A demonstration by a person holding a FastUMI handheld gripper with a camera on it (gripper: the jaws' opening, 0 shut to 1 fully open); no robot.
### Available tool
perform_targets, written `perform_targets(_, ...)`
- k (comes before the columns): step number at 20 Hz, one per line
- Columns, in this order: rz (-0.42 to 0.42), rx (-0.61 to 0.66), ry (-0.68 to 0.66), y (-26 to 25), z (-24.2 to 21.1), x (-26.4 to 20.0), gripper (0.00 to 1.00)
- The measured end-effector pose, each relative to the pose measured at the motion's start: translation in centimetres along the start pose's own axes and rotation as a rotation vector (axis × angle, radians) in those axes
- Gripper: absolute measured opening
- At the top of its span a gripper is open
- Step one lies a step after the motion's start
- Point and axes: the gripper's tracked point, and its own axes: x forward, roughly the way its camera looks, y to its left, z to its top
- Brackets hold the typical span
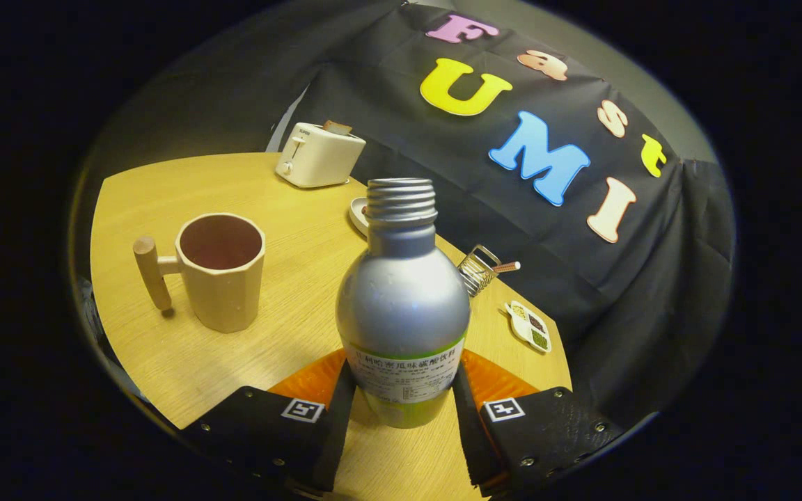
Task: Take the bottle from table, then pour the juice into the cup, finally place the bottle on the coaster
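Note:
A silver metal bottle (pixel 402 306) with an uncapped threaded neck and a green-and-white label stands upright between my fingers. My gripper (pixel 403 390) is shut on it, one finger pressing each side of its labelled lower body. An orange coaster (pixel 307 381) lies on the table right behind the bottle's base and shows on both sides of it. Whether the base rests on anything I cannot tell. A beige mug (pixel 223 271) with a wooden peg handle stands beyond the fingers to the left, and its inside looks dark.
The round wooden table (pixel 185 369) also carries a white toaster (pixel 317 154) at the back, a white dish (pixel 358 212) partly hidden behind the bottle neck, a small wire rack (pixel 477 268) and a divided condiment tray (pixel 530 325) near the right edge.

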Motion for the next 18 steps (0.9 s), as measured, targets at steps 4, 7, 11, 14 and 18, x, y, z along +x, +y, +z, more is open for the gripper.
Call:
perform_targets(4,-0.017,-0.124,0.024,-0.1,0.4,0.3,0.69)
perform_targets(7,-0.026,-0.237,0.036,-0.1,0.4,0.2,0.69)
perform_targets(11,-0.033,-0.325,0.066,-0.2,0.5,0.1,0.69)
perform_targets(14,-0.033,-0.408,0.077,0.0,0.8,0.1,0.69)
perform_targets(18,-0.026,-0.503,0.073,0.0,2.1,1.1,0.69)
